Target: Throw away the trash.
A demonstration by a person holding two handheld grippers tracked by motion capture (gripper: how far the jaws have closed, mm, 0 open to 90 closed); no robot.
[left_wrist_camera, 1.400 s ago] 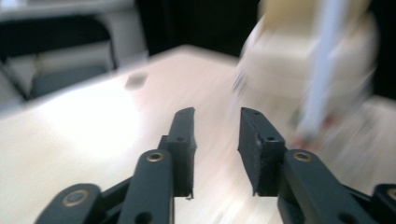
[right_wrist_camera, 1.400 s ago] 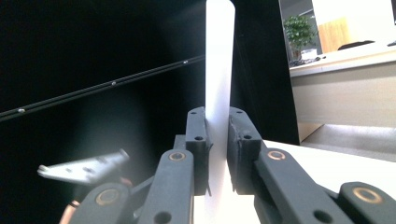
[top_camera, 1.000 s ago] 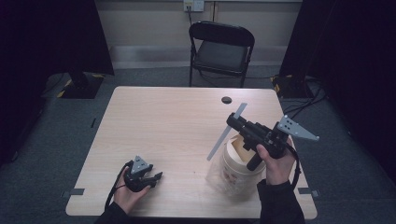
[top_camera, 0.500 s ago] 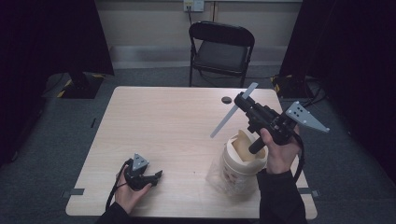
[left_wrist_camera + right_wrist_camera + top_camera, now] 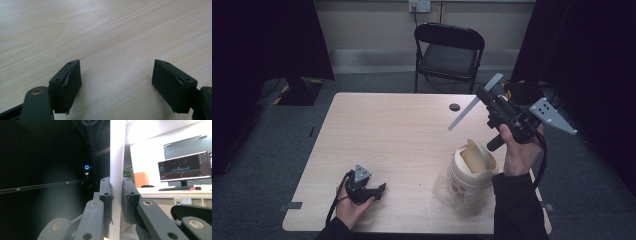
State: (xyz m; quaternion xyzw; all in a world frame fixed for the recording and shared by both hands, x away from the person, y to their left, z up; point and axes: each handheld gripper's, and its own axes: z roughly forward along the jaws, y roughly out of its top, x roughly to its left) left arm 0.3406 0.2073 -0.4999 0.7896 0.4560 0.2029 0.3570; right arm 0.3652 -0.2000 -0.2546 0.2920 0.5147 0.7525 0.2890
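Stick (image 5: 473,104) is out of the tub (image 5: 472,176), pinched in our right gripper (image 5: 484,95); left gripper (image 5: 381,189) has just been opening, empty.

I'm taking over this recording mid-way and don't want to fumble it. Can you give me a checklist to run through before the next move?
1. Right gripper shut on the flat white strip: ok.
2. Strip lifted free of the white tub: ok.
3. Tub upright on the table: ok.
4. Tub's contents: cannot tell.
5. Left gripper open, jaws just been opening, nothing between them: ok.
6. Left gripper resting low at the table's near edge, apart from the tub: ok.
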